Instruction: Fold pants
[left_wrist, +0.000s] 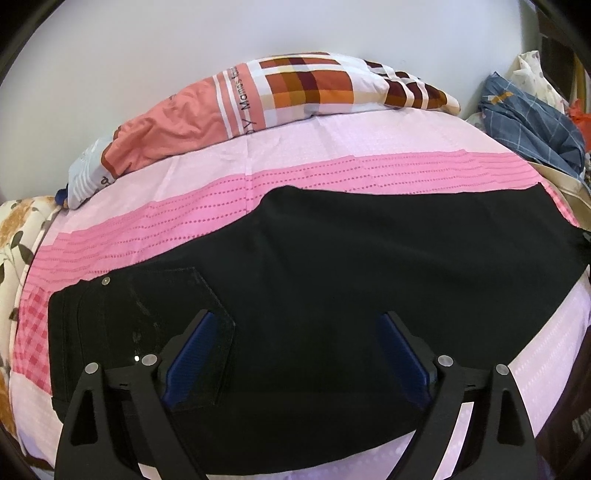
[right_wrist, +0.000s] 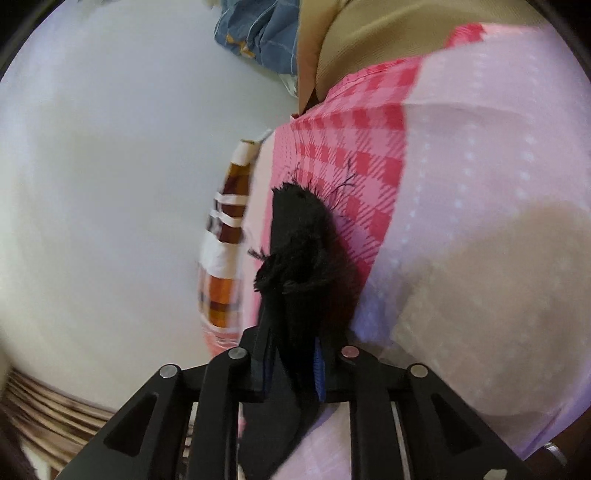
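Observation:
Black pants (left_wrist: 332, 288) lie flat across a pink bed sheet (left_wrist: 207, 199), waistband and back pocket at the left, legs running right. My left gripper (left_wrist: 295, 332) is open just above the pants near the back pocket, blue pads wide apart, holding nothing. My right gripper (right_wrist: 295, 295) is shut on the frayed hem end of the pants (right_wrist: 299, 236) and holds it lifted over the pink checked part of the sheet (right_wrist: 351, 122). The view is tilted and blurred.
A patchwork pillow (left_wrist: 295, 92) lies along the far edge by the white wall (left_wrist: 147, 44). Blue checked clothes (left_wrist: 532, 122) are piled at the right. A floral cloth (left_wrist: 18, 236) is at the left edge.

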